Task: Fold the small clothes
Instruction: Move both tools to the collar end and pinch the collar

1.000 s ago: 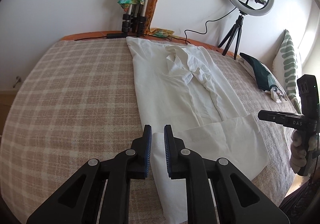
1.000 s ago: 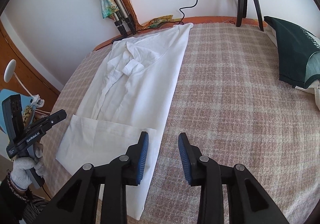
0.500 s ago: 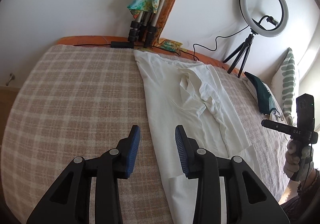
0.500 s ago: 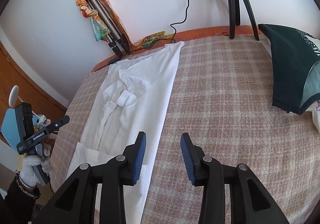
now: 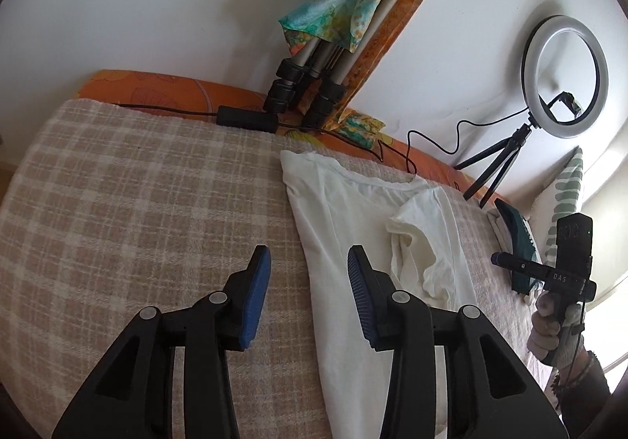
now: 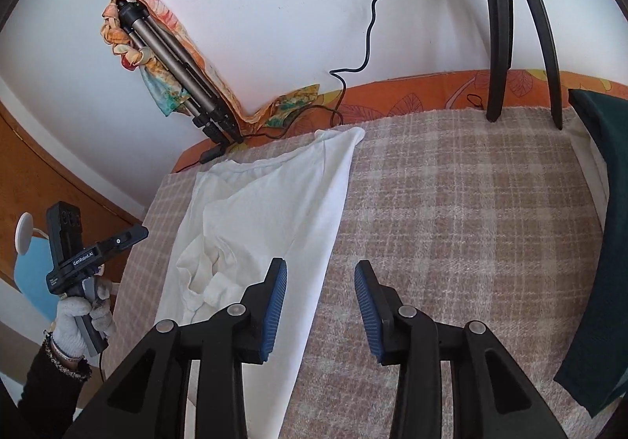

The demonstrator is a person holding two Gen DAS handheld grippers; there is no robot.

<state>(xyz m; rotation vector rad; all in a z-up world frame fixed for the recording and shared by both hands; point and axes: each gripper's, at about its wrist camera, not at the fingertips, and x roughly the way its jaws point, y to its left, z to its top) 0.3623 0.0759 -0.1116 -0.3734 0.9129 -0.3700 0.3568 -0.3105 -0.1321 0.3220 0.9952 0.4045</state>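
A white T-shirt (image 5: 353, 227) lies in a long narrow strip on the checked bedspread (image 5: 137, 211), sides folded in, a sleeve bunched on top. It also shows in the right wrist view (image 6: 274, 211). My left gripper (image 5: 308, 282) is open and empty, hovering over the shirt's left edge. My right gripper (image 6: 320, 294) is open and empty, over the shirt's right edge. Each gripper shows in the other's view, the right (image 5: 565, 278) and the left (image 6: 78, 258), held in gloved hands.
A folded tripod with a colourful scarf (image 5: 333, 42) leans on the wall at the bed's far edge beside a black cable box (image 5: 247, 117). A ring light on a small tripod (image 5: 561, 74) stands far right. A dark green garment (image 6: 604, 227) lies to the right.
My left gripper has opened and let go of the shirt's hem. Both grippers have moved forward along the shirt toward its collar end.
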